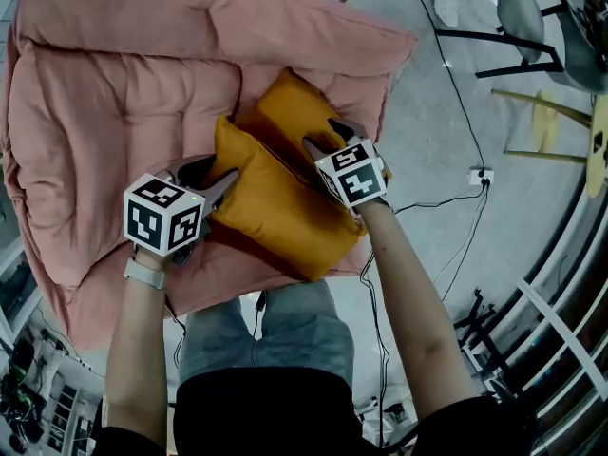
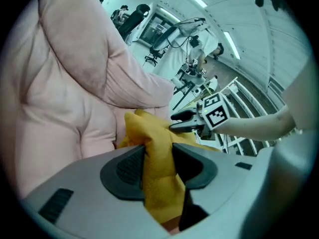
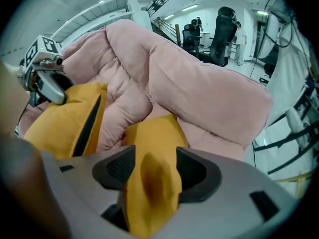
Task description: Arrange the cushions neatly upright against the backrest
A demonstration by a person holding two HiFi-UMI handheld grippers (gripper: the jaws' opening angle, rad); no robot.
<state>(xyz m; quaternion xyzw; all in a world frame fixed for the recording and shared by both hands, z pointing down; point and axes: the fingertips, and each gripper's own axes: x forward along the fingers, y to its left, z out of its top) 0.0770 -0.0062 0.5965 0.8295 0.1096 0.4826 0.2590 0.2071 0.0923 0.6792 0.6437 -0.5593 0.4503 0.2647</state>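
Two mustard-yellow cushions lie on a big pink padded seat [image 1: 114, 93]. My left gripper [image 1: 223, 183] is shut on the left corner of the nearer cushion [image 1: 271, 207]. In the left gripper view that cushion's fabric [image 2: 149, 133] is pinched between the pads of the left gripper [image 2: 158, 171]. My right gripper [image 1: 328, 141] stands over the farther cushion [image 1: 294, 112]. In the right gripper view a corner of the farther cushion [image 3: 149, 133] bulges loosely between the open jaws of the right gripper [image 3: 155, 171]. The nearer cushion [image 3: 65, 123] sits to its left, under the left gripper [image 3: 47, 83].
The seat's thick backrest [image 3: 199, 83] rises behind both cushions. To the right of the seat is grey floor with cables [image 1: 446, 198] and a wall-type socket block [image 1: 480, 176]. Stools and chair legs [image 1: 532, 27] stand at the upper right. Office chairs [image 3: 224, 29] stand beyond the backrest.
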